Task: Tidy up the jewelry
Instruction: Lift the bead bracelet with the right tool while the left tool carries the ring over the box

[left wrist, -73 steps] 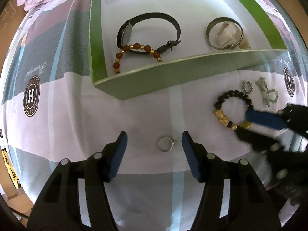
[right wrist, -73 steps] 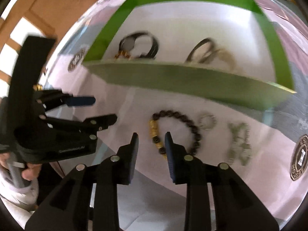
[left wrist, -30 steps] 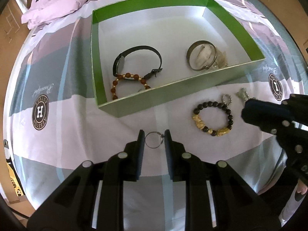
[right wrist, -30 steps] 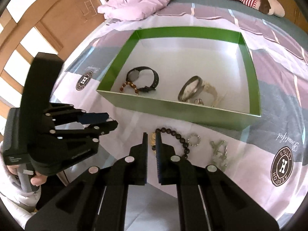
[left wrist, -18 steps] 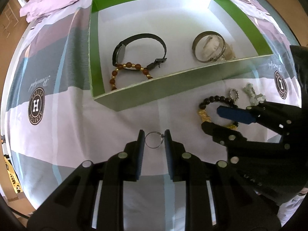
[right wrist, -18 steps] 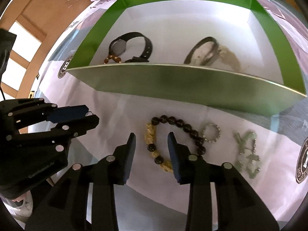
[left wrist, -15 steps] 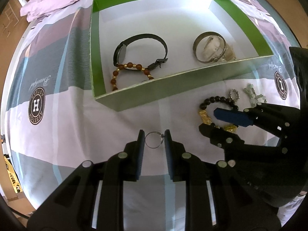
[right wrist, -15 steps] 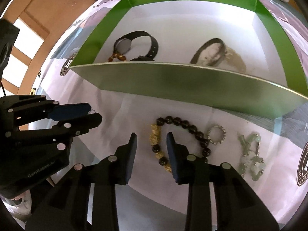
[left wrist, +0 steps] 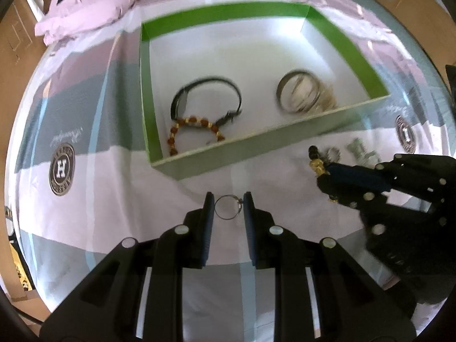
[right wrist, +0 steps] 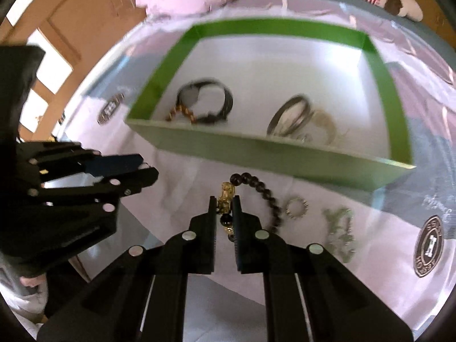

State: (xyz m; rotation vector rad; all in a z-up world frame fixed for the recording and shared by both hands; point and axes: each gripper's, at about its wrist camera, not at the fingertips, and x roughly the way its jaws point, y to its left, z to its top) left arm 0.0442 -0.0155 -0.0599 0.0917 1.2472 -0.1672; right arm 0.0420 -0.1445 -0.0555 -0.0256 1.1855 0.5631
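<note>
The left gripper (left wrist: 228, 210) is closed on a thin silver ring (left wrist: 227, 209), which stands pinched between its two finger pads, above the pale bedspread (left wrist: 114, 188) and just near of the green box (left wrist: 148, 91). The right gripper (right wrist: 225, 211) clamps the black bead bracelet (right wrist: 258, 187) by its gold charm (right wrist: 226, 197); the charm sits between the pads, and the dark beads trail away to the right over the cloth.

In the right wrist view a small beaded ring (right wrist: 297, 206) lies just right of the bracelet, and a pale green trinket (right wrist: 339, 228) lies further right, both on the bedspread near of the box's front wall.

Inside the box, at the left, a black strap watch (left wrist: 206, 97) rests touching a red and gold bead bracelet (left wrist: 193, 131). At the right lies a metal bangle (left wrist: 297, 95) with some pale pieces beside it, too blurred to tell apart.

The bedspread carries round emblems (left wrist: 61, 169) with a large letter H in the middle; the ring of small letters around it is too blurred to read. A cursive word (left wrist: 65, 136) is printed beside the emblem, also unreadable. A pink quilt (left wrist: 94, 2) is bunched at the far left.
</note>
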